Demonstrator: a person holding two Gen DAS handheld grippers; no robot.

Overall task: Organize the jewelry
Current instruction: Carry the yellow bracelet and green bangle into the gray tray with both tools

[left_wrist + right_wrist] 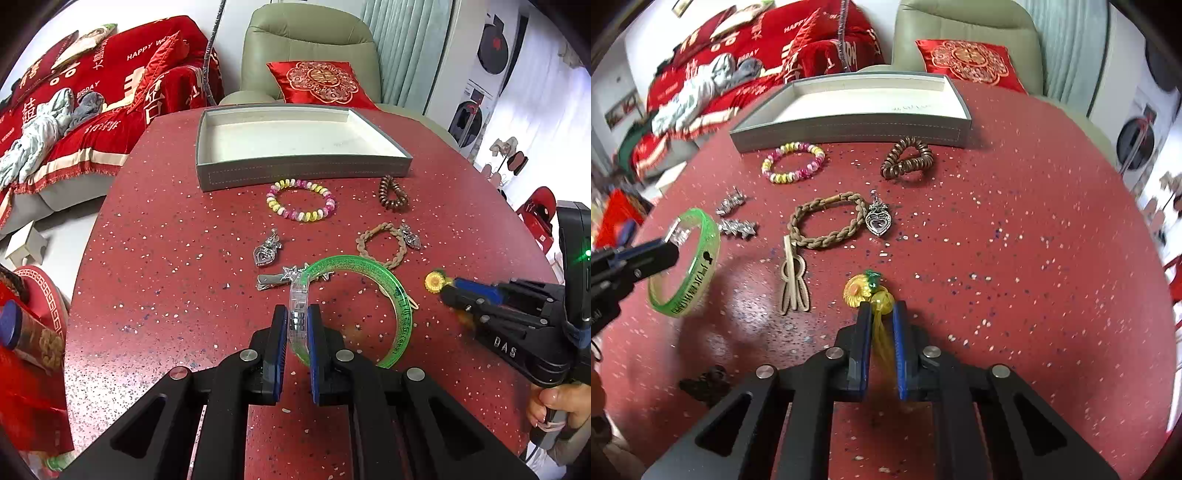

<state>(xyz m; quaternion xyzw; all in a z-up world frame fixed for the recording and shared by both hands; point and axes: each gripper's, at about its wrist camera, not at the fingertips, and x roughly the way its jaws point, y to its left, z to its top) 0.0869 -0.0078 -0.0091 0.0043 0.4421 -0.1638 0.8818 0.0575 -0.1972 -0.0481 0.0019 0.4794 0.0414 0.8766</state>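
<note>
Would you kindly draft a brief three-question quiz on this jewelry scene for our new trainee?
1. True or false: the grey rectangular tray already holds jewelry.
2. What does the left claw grip?
A) translucent green plastic bangle
B) pastel beaded bracelet
C) brown spiral hair tie
3. Fill in: the right claw grips a ____ hair ornament.

Key: 1 false, the tray shows only bare lining; 2 A; 3 yellow.
</note>
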